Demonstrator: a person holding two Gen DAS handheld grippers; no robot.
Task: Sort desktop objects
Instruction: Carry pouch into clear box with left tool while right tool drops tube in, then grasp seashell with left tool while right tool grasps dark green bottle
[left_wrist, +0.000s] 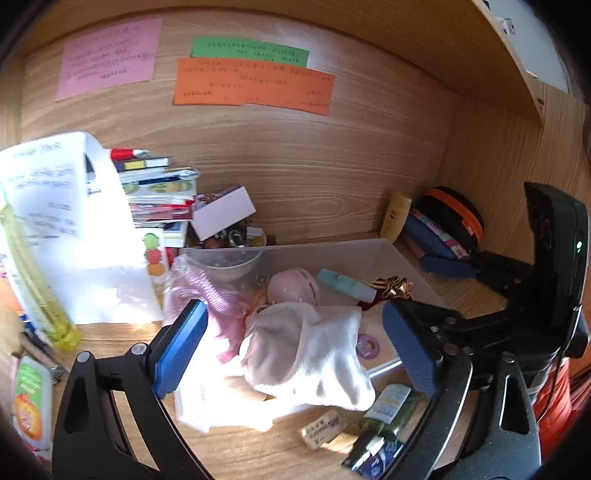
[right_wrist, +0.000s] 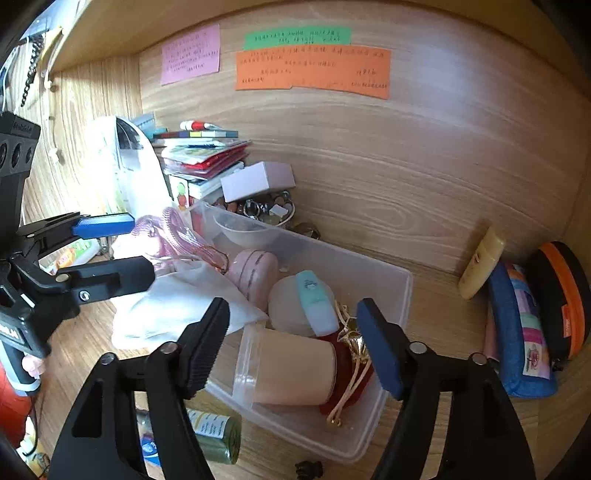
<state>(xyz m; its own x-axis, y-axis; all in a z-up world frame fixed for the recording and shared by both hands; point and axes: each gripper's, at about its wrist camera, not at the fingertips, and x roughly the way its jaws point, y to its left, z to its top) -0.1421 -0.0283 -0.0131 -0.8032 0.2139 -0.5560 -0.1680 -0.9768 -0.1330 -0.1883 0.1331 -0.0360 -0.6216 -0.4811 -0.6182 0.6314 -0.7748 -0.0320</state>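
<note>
- Now the left hand-held gripper (left_wrist: 291, 354) gapes wide around a white cloth (left_wrist: 310, 354) at the bin (right_wrist: 391, 291) edge.
- Right hand-held gripper (right_wrist: 291, 347), also open, hovers over a cup (right_wrist: 288, 369) lying in the bin.

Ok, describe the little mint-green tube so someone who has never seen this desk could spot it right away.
Find the clear plastic bin sitting on the wooden desk below the coloured notes. Inside it, the mint-green tube lies across a round translucent lid, next to a pink case and above a beige jar. It is the only mint-green thing in the bin, with a paler cap at one end.
</note>
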